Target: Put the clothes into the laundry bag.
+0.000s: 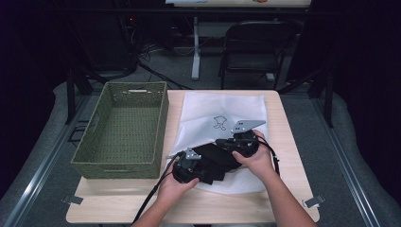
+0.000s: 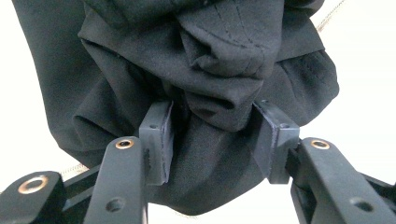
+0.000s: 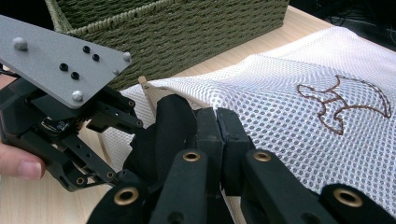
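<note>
A black garment lies bunched at the near edge of a white mesh bag with a dark embroidered mark, on the wooden table. My left gripper is at the garment's left end. In the left gripper view its pads press on a thick fold of the black cloth from both sides. My right gripper rests at the garment's right end. In the right gripper view its jaws are together on the hem of the mesh bag, with black cloth just left of them.
A green woven basket stands empty at the table's left, close behind the left gripper in the right gripper view. A folding chair and a table leg are beyond the far edge. Bare wood lies along the near edge.
</note>
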`<state>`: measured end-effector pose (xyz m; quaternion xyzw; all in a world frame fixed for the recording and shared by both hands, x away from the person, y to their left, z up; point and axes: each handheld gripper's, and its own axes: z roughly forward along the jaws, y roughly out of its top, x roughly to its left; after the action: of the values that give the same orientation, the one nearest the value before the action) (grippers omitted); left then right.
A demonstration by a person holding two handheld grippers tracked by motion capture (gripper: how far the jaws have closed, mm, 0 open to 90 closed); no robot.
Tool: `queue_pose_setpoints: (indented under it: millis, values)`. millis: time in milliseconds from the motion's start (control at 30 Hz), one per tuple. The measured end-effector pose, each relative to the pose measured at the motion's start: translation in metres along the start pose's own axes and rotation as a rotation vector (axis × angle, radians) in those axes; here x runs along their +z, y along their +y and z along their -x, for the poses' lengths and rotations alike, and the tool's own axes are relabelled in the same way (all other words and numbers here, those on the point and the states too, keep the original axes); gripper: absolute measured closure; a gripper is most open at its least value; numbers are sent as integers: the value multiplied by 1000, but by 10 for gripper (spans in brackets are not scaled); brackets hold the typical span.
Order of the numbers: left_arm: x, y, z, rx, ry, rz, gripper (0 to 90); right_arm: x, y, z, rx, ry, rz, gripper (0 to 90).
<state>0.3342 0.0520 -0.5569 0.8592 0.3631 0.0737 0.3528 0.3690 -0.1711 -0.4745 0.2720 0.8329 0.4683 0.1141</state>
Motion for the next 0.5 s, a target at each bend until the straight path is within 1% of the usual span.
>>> queue_pose_setpoints:
  millis: [100,133,200,267,300,433,467,500]
  values:
    - [0,-1,0,3,2,-2,547,0,0,0,-2,0,0,894]
    - [0,-1,1,-4,4,0,547,0,0,0,-3,0,0,893]
    - [1,-1,2,-9,22,15,556,0,0,0,-2,-1,0,894]
    - [1,-2,2,-3,14,10,624,0,0,0,-2,-1,1,894]
    - [2,-2,2,-3,14,16,658,0,0,-1,-2,-1,1,894]
    - [1,-1,2,-16,0,32,741,0,0,-1,-5,0,2,893]
    - [0,-1,2,-20,-10,28,755,0,0,-1,-5,0,2,894]
    - [0,0,3,-24,-8,36,762,0,0,-1,-6,0,2,894]
